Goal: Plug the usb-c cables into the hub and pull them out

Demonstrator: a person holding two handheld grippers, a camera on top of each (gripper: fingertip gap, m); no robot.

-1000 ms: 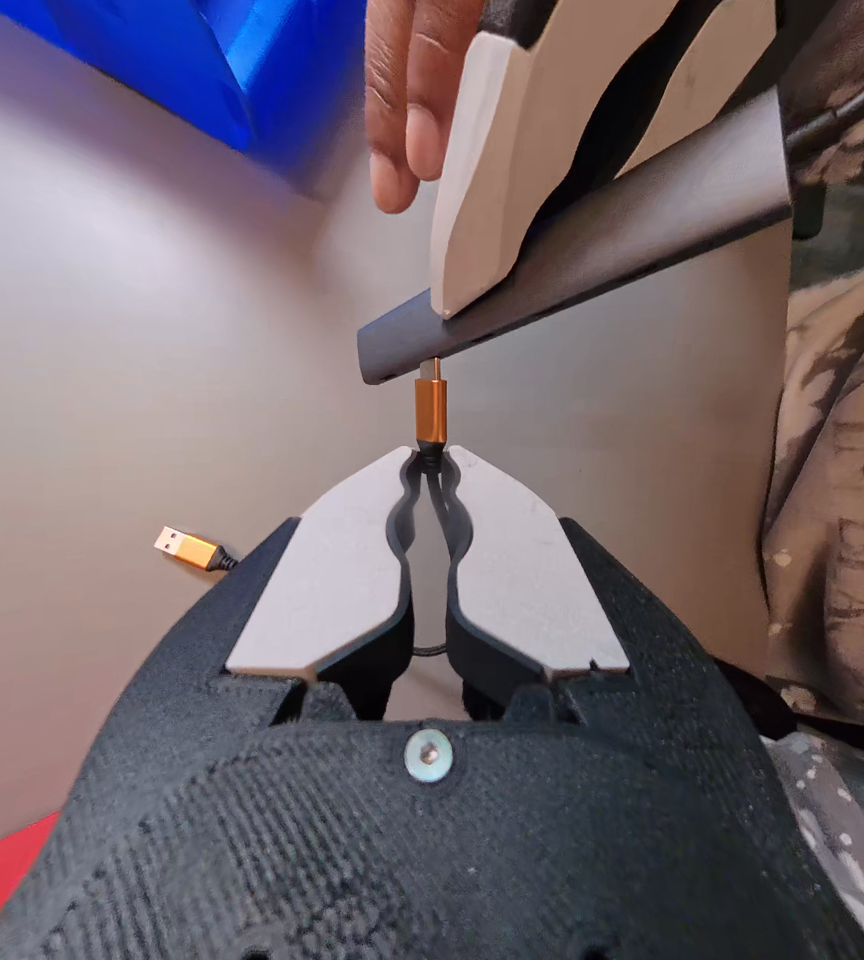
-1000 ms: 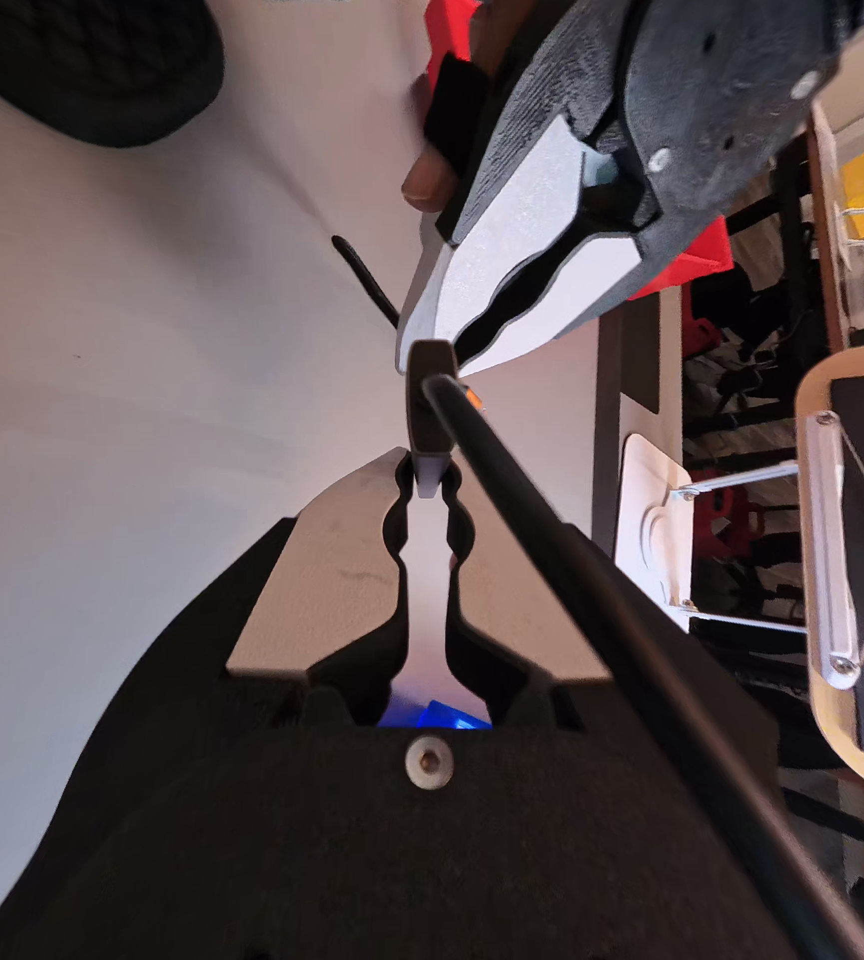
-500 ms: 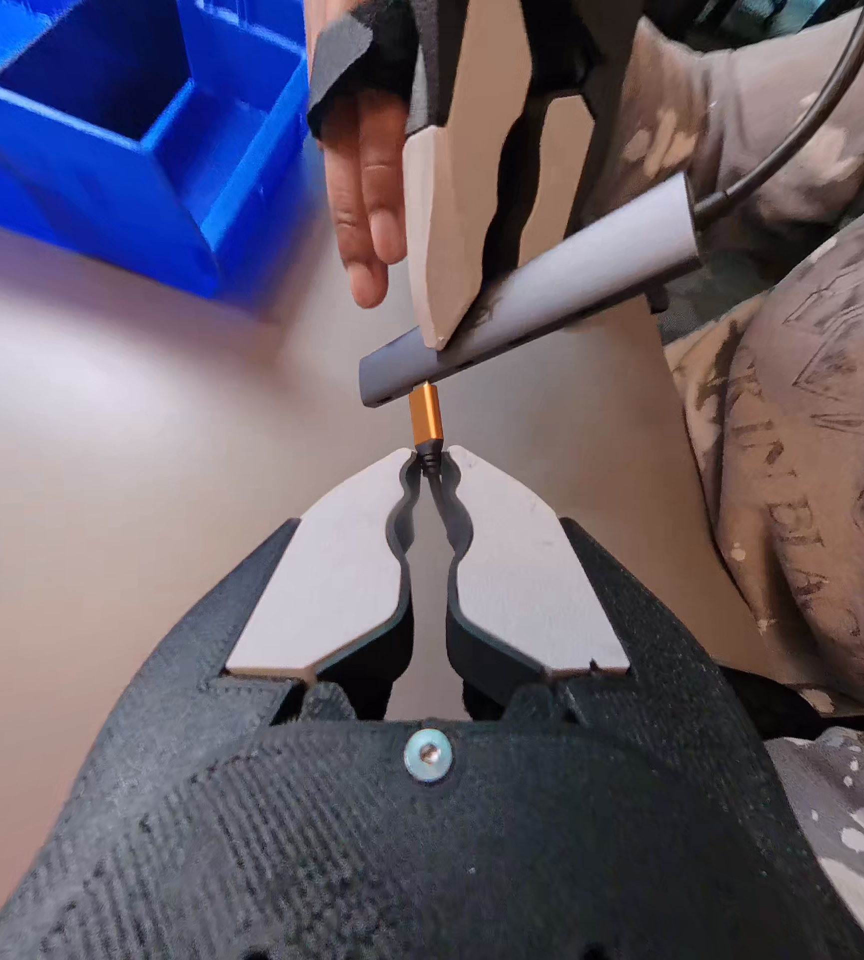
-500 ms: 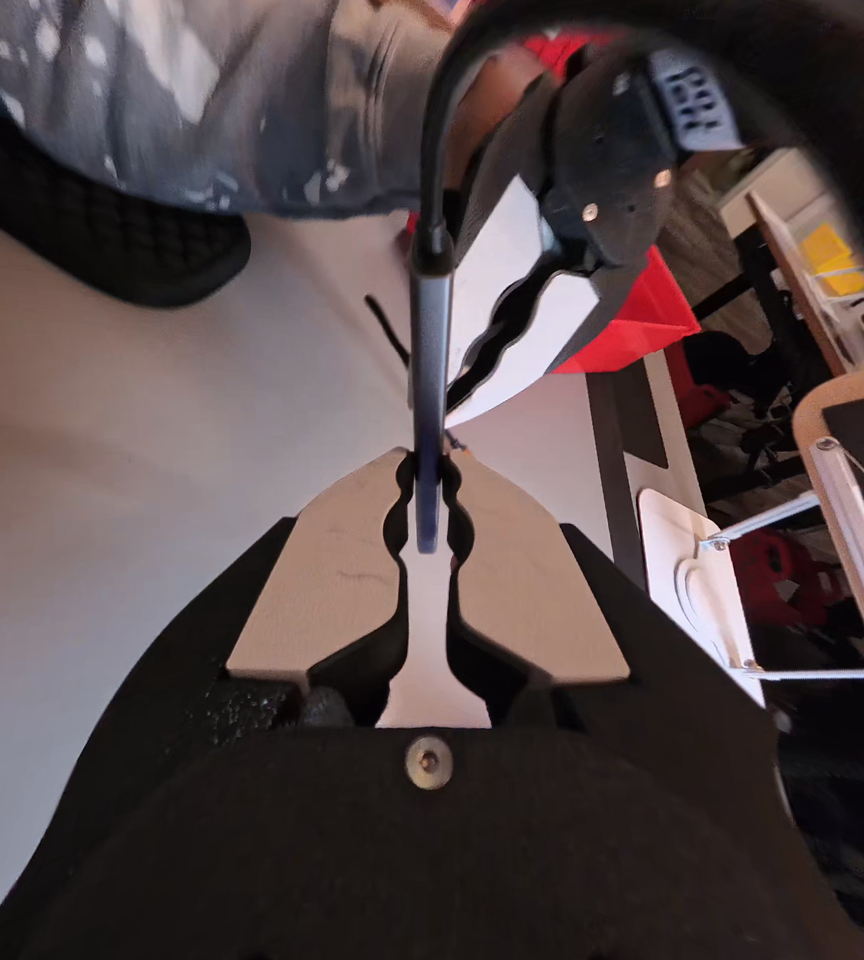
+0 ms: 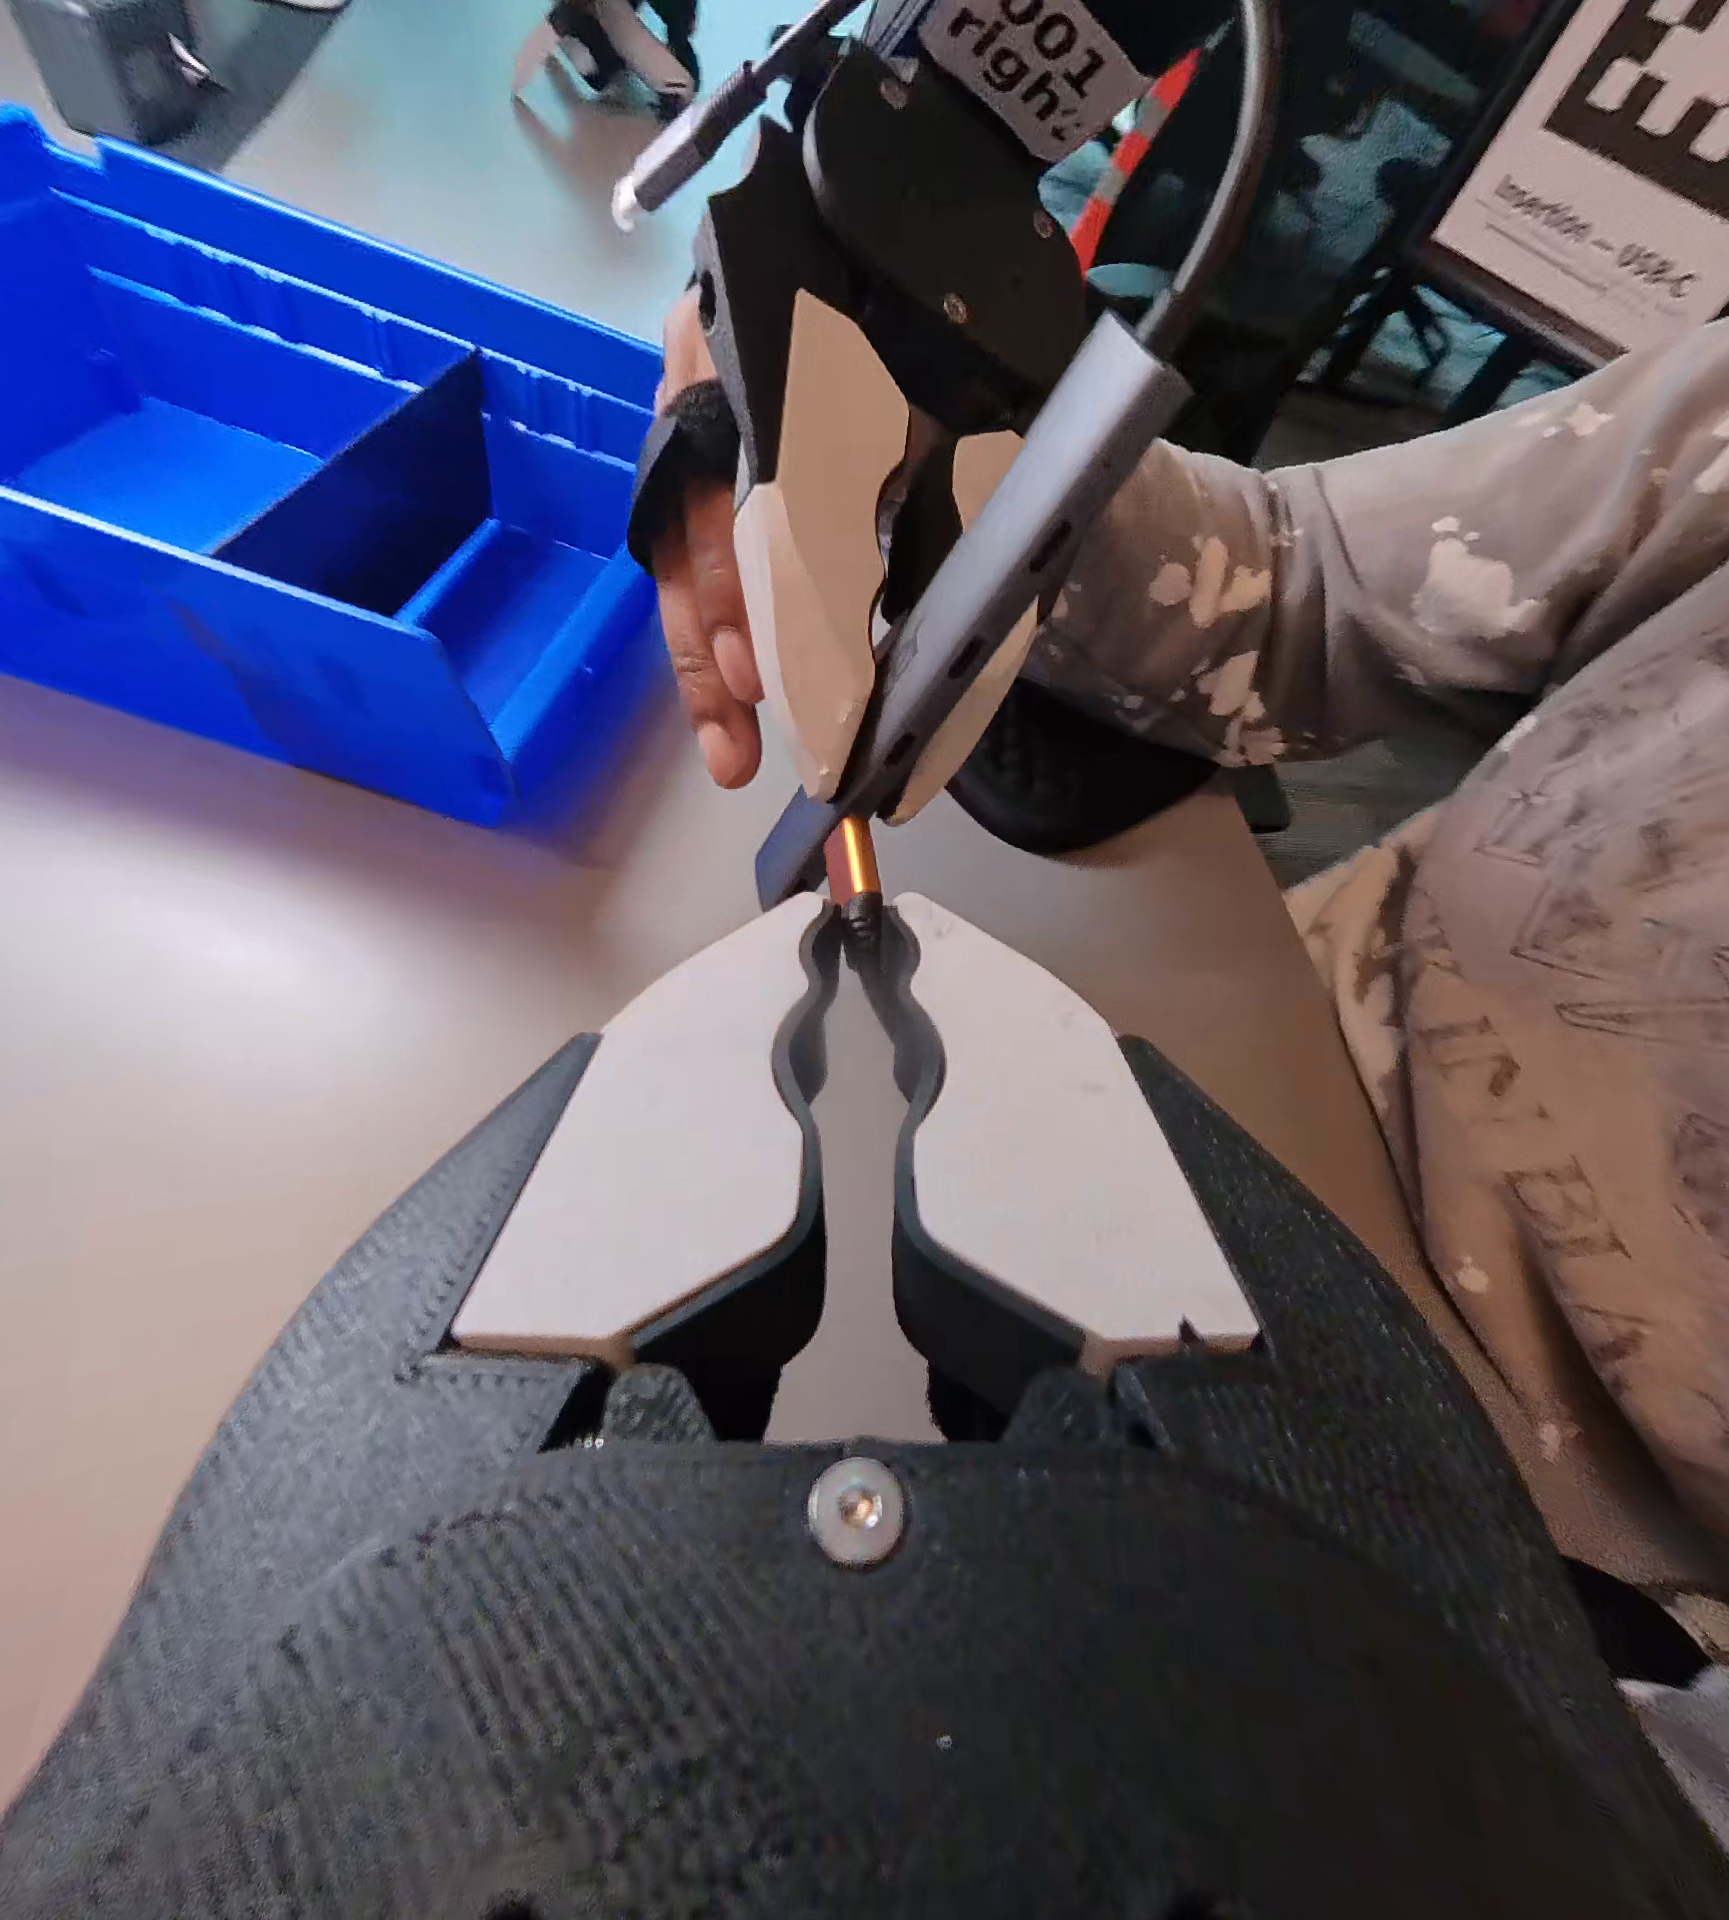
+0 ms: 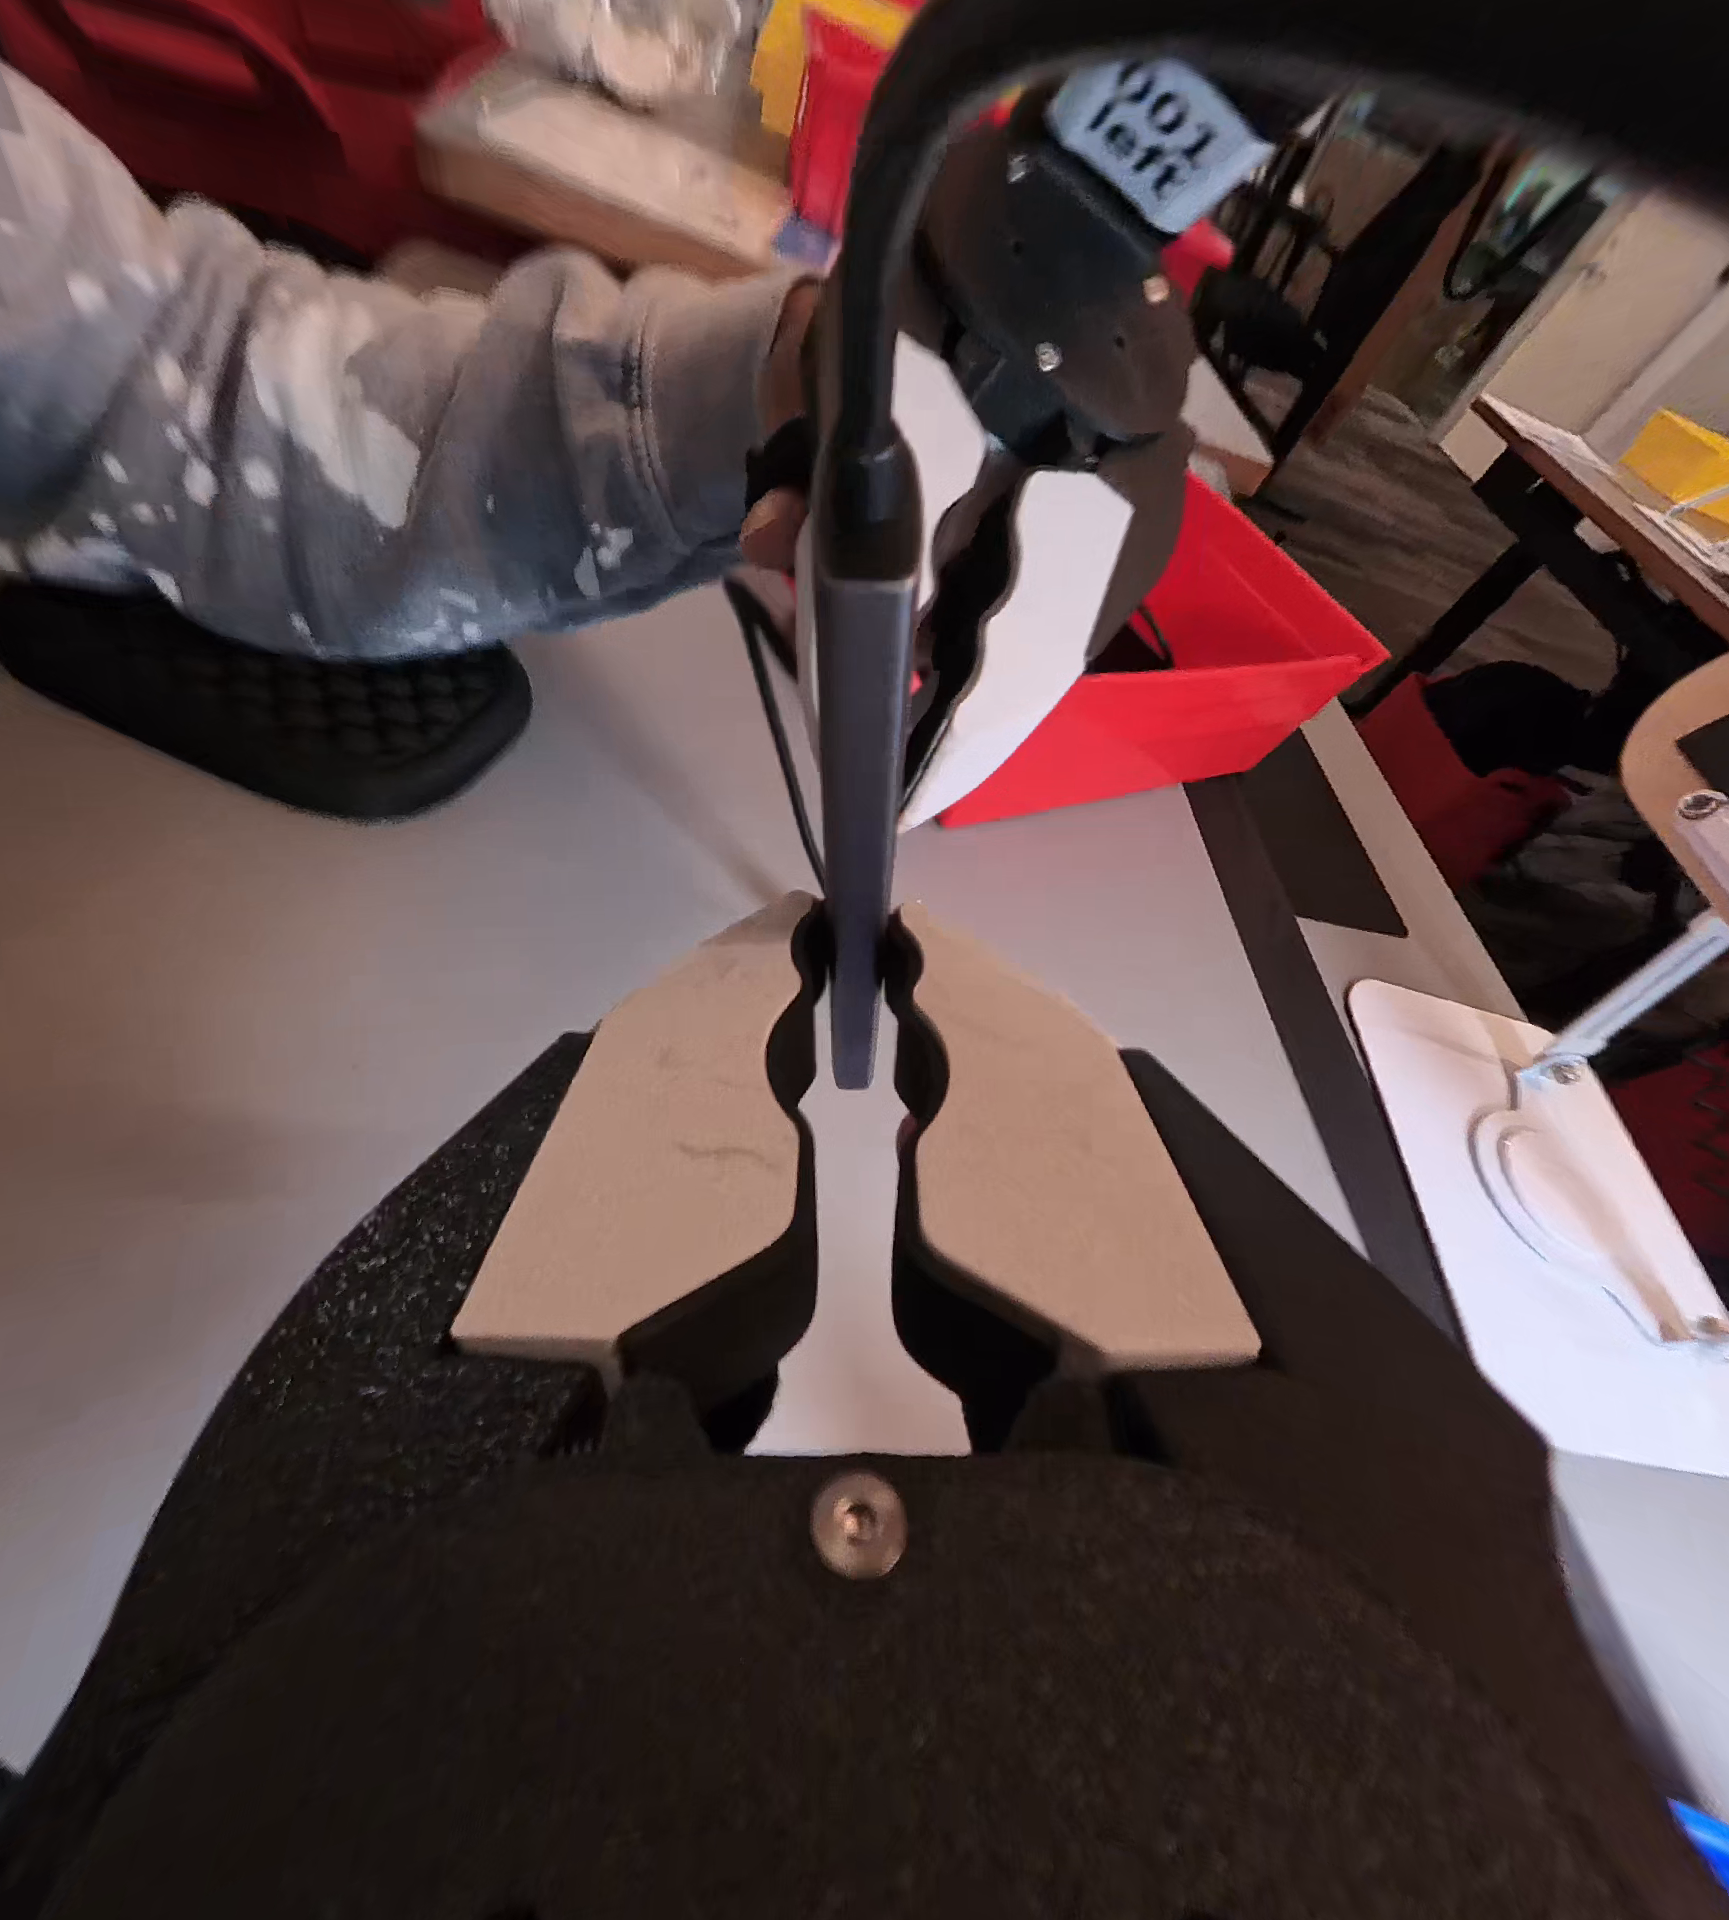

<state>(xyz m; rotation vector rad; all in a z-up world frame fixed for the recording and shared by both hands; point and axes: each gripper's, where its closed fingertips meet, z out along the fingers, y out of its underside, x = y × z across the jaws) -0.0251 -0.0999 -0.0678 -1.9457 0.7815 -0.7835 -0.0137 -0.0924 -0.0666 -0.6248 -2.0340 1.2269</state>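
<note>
At the centre of the left wrist view, the left gripper [image 5: 858, 920] is clenched on the black collar of a usb-c cable, right at its fingertips. The cable's orange plug [image 5: 852, 858] stands up just past those tips and meets the lower end of the hub [image 5: 985, 597], a slim grey bar that runs diagonally from the frame's centre toward the upper right. Whether the plug is fully seated in the port cannot be told. Above, the right gripper [image 5: 865, 790] is closed on that same lower end of the hub, its pale fingers [image 5: 798, 582] pointing down toward the plug, with a hand [image 5: 709, 634] behind them on the left. A black lead leaves the hub's upper end and curves off the top of the frame. A blue bin [image 5: 247, 540] with dividers sits on the table [image 5: 216, 1039] in the upper left, well apart from the grippers.

In the right wrist view, the right gripper [image 6: 858, 935] grasps the hub [image 6: 860, 769] edge-on at centre frame; the bar rises straight up from between its tips. Just beyond, right of the hub, the left gripper [image 6: 927, 779] angles down toward it. A red bin [image 6: 1182, 675] lies behind on the table [image 6: 216, 987], right of centre. A patterned sleeve [image 6: 372, 499] crosses the upper left.
</note>
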